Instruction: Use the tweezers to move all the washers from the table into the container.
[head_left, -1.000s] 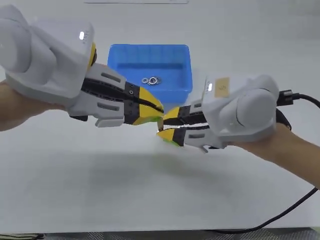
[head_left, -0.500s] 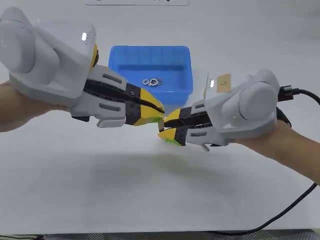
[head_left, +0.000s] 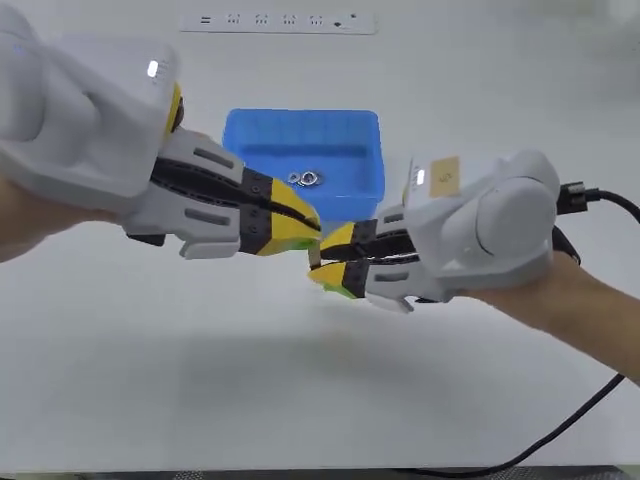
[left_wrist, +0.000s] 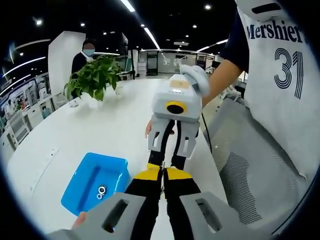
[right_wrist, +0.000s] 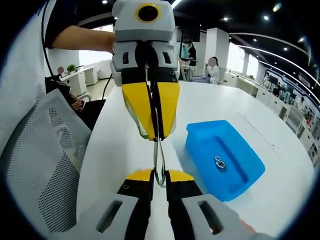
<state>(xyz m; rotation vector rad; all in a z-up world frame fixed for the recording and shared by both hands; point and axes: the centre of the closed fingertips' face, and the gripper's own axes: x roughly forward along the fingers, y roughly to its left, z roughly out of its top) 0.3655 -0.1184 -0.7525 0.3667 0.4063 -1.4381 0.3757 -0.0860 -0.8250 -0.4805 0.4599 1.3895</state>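
Left gripper (left_wrist: 162, 173): jaws closed on the tweezers (right_wrist: 158, 150).
Right gripper (right_wrist: 159, 179): jaws clamp the tweezers' other end, tip to tip.
Washers (head_left: 303, 179): two, inside the blue container (head_left: 262, 150).
Container: on the desk (head_left: 200, 350), beyond both grippers.

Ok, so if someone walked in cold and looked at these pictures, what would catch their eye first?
The two grippers meeting tip to tip in the middle of the head view: the left gripper and the right gripper, both shut on thin metal tweezers that span the gap between them. Just behind them a bright blue container sits on the white table, with a few washers lying in it.
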